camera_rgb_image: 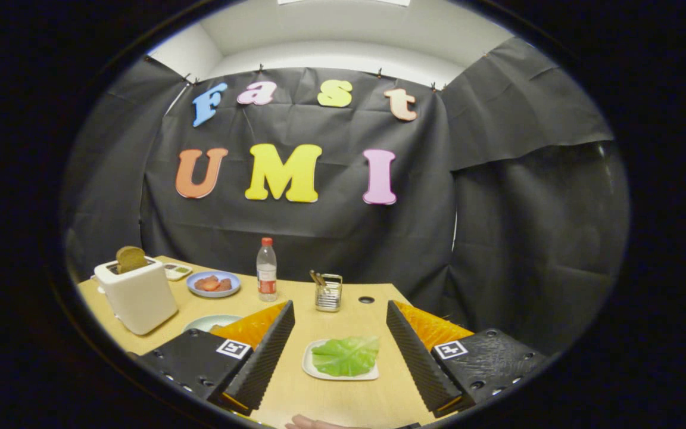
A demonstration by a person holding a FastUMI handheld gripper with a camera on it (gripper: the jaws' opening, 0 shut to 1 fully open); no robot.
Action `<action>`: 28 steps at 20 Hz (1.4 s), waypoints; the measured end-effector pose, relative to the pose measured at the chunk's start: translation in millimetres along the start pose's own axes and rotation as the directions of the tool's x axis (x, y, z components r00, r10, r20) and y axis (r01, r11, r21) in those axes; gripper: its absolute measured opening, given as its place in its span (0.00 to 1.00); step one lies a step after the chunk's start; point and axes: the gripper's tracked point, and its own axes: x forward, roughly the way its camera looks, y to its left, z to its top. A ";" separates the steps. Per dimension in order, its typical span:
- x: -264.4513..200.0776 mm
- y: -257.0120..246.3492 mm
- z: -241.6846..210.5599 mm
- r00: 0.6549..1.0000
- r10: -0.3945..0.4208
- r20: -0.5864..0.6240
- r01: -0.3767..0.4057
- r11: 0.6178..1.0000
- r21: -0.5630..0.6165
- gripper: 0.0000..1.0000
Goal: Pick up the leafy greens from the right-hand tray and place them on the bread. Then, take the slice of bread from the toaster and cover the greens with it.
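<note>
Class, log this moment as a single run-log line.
gripper: open, nothing held | leafy greens: on tray, between fingers | bread slice: in toaster | stage: approaching greens

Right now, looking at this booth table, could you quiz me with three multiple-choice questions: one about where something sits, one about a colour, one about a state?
1. Where is the green lettuce leaf on its white square tray?
A. Inside the toaster
B. Between the gripper's two fingers
C. On the blue plate

2. What colour is the cap of the clear plastic bottle?
A. Red
B. Green
C. Black

3. How do the gripper's fingers stand?
A. Shut on the leaf
B. Shut on nothing
C. Open, apart

Answers: 1 B, the tray lies on the wooden table in the gap between the fingers. 2 A, the cap shows red. 3 C, the ridged black fingers stand wide apart, touching nothing.
</note>
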 end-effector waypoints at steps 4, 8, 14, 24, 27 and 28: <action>50.6 -16.5 -38.1 0.992 -0.010 -0.123 0.009 1.000 -0.012 0.96; 88.4 -26.9 -79.1 0.973 -0.018 -0.230 0.019 1.000 0.002 0.96; 136.6 -38.3 -148.6 0.882 -0.015 -0.471 0.045 0.998 0.052 0.96; 167.1 -42.1 -178.8 0.790 -0.002 -0.614 0.094 0.989 0.118 0.65; 167.8 -48.4 -174.6 0.792 -0.066 -0.607 0.123 0.991 0.053 0.52; 166.7 -49.1 -174.6 0.785 -0.080 -0.614 0.134 0.990 0.042 0.36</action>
